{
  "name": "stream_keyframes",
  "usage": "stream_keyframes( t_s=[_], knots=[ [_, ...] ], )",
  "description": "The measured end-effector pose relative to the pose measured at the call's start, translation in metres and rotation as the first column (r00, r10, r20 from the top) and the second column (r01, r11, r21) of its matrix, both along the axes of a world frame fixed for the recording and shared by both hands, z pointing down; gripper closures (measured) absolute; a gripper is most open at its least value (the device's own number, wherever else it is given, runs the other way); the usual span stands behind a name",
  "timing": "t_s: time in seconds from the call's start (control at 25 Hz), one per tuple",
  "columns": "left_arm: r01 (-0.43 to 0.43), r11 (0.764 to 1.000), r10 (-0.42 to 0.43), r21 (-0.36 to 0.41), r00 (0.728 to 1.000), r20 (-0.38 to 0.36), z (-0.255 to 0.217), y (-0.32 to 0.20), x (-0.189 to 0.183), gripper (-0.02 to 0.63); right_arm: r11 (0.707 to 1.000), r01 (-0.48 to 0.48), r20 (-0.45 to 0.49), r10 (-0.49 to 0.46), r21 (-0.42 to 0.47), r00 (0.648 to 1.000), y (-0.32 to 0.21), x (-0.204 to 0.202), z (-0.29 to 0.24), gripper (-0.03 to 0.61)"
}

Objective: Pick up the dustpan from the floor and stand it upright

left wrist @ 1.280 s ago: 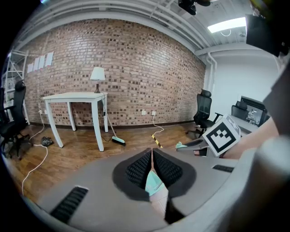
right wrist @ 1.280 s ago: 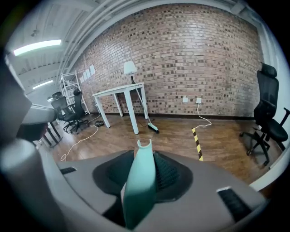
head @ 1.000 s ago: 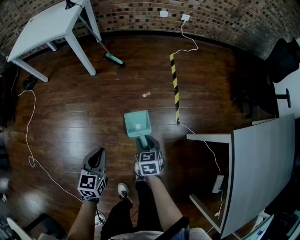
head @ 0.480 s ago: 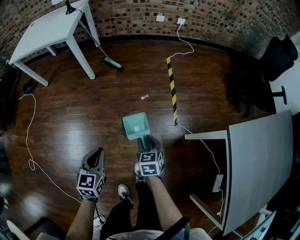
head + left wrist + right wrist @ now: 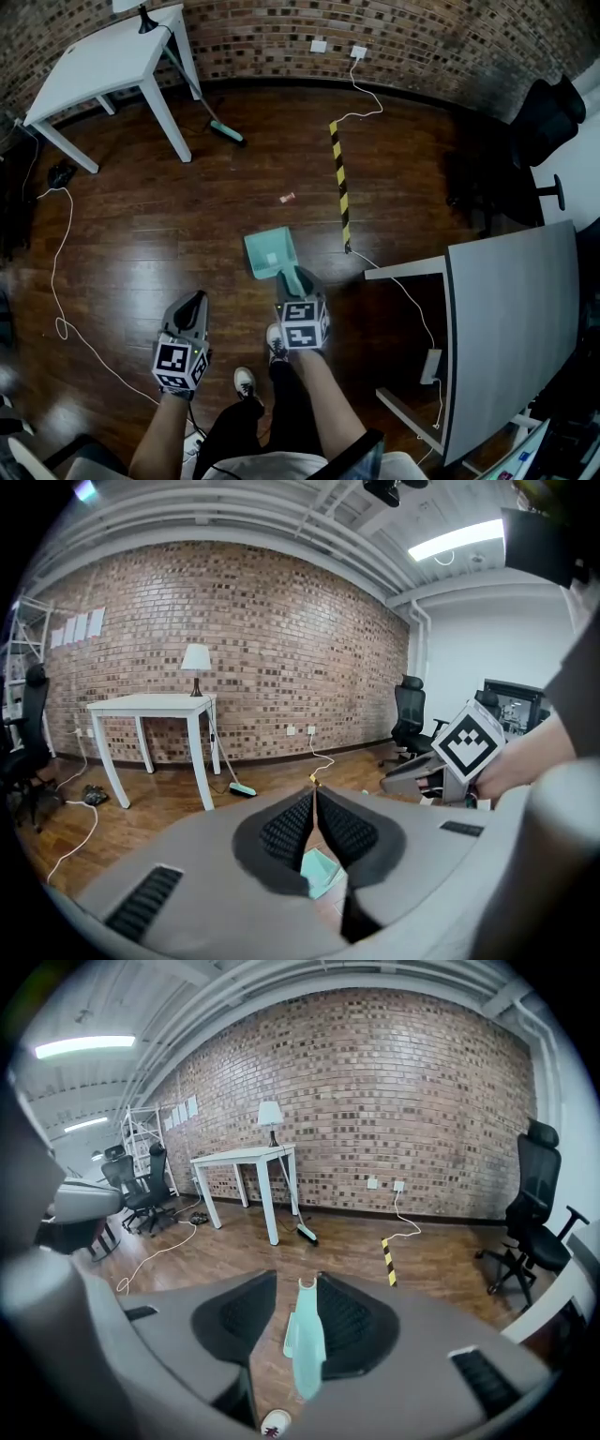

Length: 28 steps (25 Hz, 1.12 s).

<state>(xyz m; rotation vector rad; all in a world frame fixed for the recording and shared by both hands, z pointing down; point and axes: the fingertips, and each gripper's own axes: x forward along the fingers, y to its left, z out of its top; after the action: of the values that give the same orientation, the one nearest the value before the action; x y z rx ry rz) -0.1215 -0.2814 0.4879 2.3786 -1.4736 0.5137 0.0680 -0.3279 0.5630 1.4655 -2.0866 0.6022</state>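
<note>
clamped on the handle (image 5: 307, 1340) of the teal dustpan (image 5: 270, 252) with the right gripper (image 5: 293, 281), with the pan itself just ahead of those jaws, turned edge-on above the wooden floor (image 5: 141, 234). off to that gripper's left, holding the left gripper (image 5: 193, 302) with jaws pressed together and empty.

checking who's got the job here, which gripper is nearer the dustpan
Right. The right gripper is clamped on the near end of the dustpan. The left gripper is shut and empty, off to the left in the head view, clear of the dustpan.
</note>
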Motion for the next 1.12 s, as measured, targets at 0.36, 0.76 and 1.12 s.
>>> stream_keyframes(
  t_s=[0.36,0.76,1.12],
  knots=[
    [-0.091,0.991,0.098,0.097,0.993,-0.073,-0.055,0.029,0.004,0.613,0.985,-0.026,0.031,0.021,0.17,0.999,0.024,-0.004,-0.084,0.479],
    [-0.068,0.967,0.107,0.247,0.983,-0.148,-0.164,0.083,-0.045,0.626,0.91,-0.112,0.134,0.063,0.4,0.989,0.1,-0.031,-0.225,0.6],
    [-0.14,0.918,0.187,0.371,0.978,-0.096,-0.244,0.134,-0.058,0.624,0.834,-0.089,0.223,-0.042,0.545,0.974,0.175,-0.044,-0.338,0.6]
  ],
)
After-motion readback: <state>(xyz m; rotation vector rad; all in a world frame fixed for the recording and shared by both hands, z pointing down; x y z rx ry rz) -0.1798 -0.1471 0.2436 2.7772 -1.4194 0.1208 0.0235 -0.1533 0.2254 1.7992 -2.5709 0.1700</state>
